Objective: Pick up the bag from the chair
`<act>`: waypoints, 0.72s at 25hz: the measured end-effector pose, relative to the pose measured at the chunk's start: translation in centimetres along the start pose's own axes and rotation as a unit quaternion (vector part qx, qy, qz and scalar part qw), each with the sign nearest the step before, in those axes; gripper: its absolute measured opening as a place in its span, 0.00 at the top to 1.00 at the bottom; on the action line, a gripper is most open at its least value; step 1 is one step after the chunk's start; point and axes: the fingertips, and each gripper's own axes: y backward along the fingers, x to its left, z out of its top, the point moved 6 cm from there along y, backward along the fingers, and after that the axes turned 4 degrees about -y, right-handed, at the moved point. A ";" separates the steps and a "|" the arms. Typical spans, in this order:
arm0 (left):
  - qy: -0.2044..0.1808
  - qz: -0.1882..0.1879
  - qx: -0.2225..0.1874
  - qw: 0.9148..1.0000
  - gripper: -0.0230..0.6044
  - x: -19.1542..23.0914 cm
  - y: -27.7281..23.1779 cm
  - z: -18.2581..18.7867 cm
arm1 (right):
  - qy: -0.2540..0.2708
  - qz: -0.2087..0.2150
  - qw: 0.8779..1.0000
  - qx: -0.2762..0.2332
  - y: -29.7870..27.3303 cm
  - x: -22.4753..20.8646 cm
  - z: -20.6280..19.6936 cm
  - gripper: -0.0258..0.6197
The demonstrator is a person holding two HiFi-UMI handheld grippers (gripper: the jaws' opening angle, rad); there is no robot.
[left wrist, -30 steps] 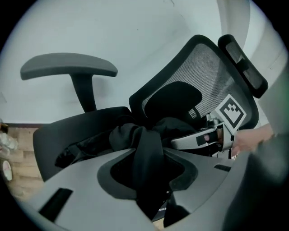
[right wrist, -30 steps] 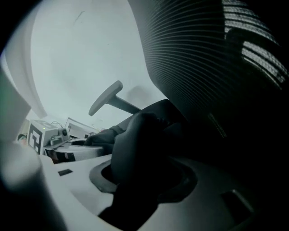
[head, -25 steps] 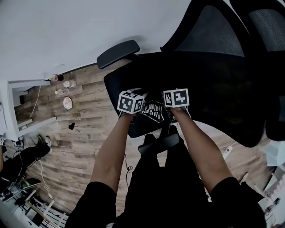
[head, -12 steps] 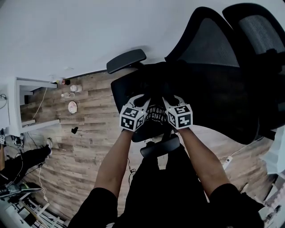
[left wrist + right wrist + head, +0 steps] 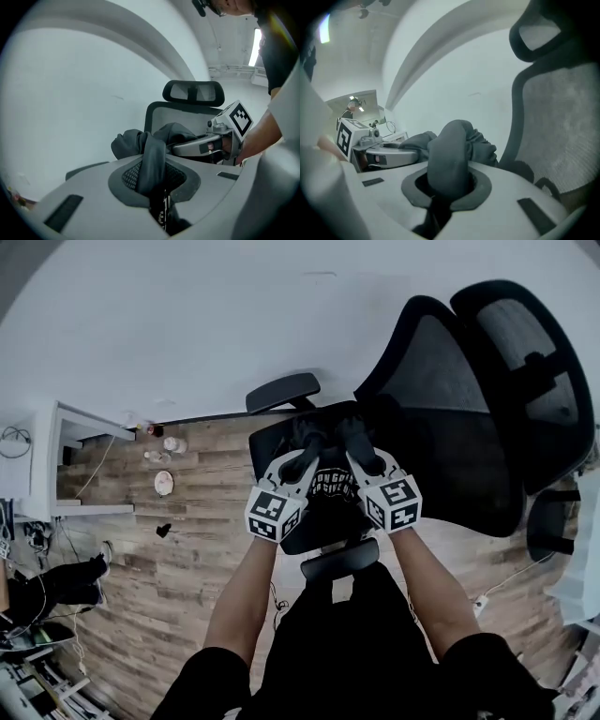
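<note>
A black bag with white print hangs between my two grippers above the black office chair's seat. My left gripper is shut on one dark fabric handle, which bunches up between its jaws in the left gripper view. Beside it, my right gripper is shut on the other handle. The two grippers sit close together, tips pointing toward the chair's mesh backrest. Each gripper view shows the other gripper alongside. The bag's lower part is hidden under the grippers.
The chair's far armrest and near armrest flank the bag. A headrest rises behind. Wooden floor with small items, a white shelf unit and a seated person's legs lie left. A white wall is beyond.
Both grippers have come up and closer together with the bag's handles held in them. The bag has risen off the seat. The chair now looks farther below.
</note>
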 end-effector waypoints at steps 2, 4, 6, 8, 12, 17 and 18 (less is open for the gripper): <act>-0.028 0.008 -0.023 0.999 0.86 -0.6 1.0 2.6 | 0.027 0.003 0.999 -0.029 1.3 0.7 2.5 0.89; -0.054 0.018 -0.047 0.997 0.86 -1.0 2.0 5.5 | 0.053 0.004 0.997 -0.060 2.7 1.6 5.2 0.89; -0.073 0.031 -0.070 0.994 0.86 -1.2 3.1 8.5 | 0.077 0.005 0.993 -0.090 3.9 2.7 8.2 0.89; -0.090 0.043 -0.092 0.991 0.86 -1.4 4.5 11.4 | 0.100 0.004 0.988 -0.115 5.2 4.0 10.9 0.89; -0.127 0.060 -0.137 0.981 0.86 -2.3 7.2 16.9 | 0.132 0.006 0.978 -0.164 7.9 6.3 15.9 0.89; -0.174 0.081 -0.185 0.964 0.86 -4.2 10.8 22.5 | 0.168 0.007 0.960 -0.222 11.4 9.0 20.9 0.89; -0.180 0.084 -0.195 0.960 0.86 -4.5 11.5 23.4 | 0.174 0.008 0.957 -0.233 12.0 9.6 21.8 0.89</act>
